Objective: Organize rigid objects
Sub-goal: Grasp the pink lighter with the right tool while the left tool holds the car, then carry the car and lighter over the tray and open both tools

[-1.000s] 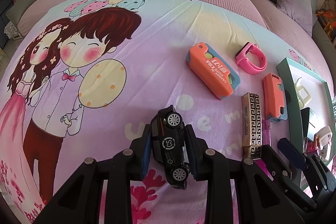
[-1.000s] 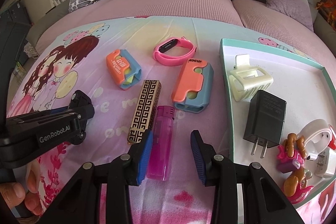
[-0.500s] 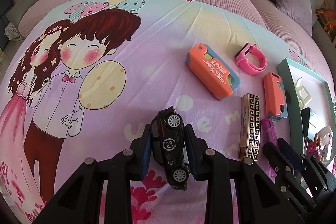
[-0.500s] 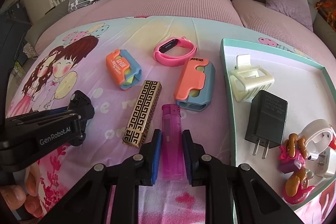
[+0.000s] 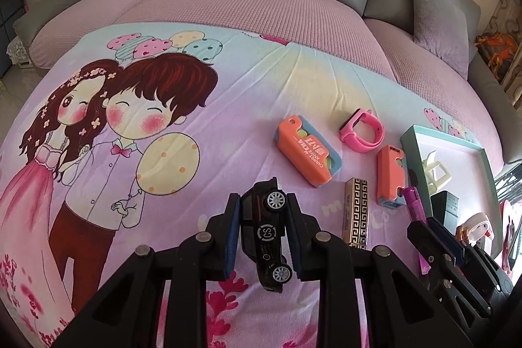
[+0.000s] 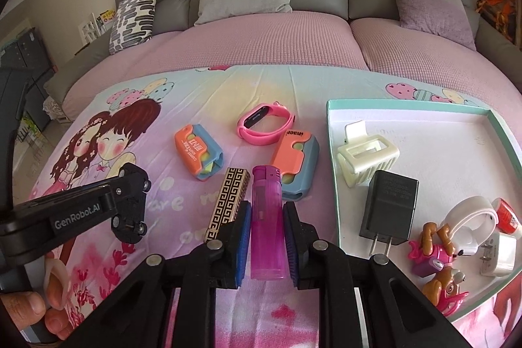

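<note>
1. The left gripper (image 5: 262, 229) has its jaws pinching a black toy car (image 5: 266, 232), held above the cartoon bedsheet (image 5: 228, 106).
2. The right gripper (image 6: 267, 242) has its jaws clamped on a pink lighter (image 6: 267, 224), beside a gold patterned case (image 6: 228, 201).
3. A teal-rimmed tray (image 6: 332, 172) at the sheet's right edge holds a black charger (image 6: 390, 206).

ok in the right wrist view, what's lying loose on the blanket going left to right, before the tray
orange and blue box → gold patterned case → pink watch → second orange and blue box, then the tray. The pink lighter is left out: it is clamped in the right gripper.
</note>
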`<state>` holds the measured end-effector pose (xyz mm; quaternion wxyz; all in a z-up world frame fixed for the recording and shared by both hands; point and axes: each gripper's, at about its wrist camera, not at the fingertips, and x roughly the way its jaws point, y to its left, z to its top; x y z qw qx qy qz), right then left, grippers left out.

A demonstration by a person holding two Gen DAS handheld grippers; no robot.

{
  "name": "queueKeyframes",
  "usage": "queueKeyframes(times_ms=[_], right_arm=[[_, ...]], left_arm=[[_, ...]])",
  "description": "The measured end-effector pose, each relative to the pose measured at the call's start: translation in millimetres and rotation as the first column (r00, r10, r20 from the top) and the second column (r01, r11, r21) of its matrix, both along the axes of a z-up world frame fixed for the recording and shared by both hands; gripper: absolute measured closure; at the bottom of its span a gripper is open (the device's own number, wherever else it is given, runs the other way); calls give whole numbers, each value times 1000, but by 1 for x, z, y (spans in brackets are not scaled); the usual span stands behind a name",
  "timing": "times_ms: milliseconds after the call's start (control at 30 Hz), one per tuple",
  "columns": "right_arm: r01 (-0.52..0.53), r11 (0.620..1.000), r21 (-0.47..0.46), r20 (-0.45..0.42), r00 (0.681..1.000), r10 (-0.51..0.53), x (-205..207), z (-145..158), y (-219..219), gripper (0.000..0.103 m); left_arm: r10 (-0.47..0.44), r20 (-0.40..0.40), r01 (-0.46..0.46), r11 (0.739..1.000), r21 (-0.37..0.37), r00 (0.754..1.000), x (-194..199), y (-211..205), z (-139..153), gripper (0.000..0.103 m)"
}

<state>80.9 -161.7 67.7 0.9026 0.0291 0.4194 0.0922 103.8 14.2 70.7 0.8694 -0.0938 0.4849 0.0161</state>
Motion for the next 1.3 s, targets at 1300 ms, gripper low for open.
queueKeyframes(times_ms=[1300], right_arm=[[584,812,-2,91,808,-582,-30,20,-195,81]], left_arm=[[-494,127,490,869,66,860,8,-212,32,75]])
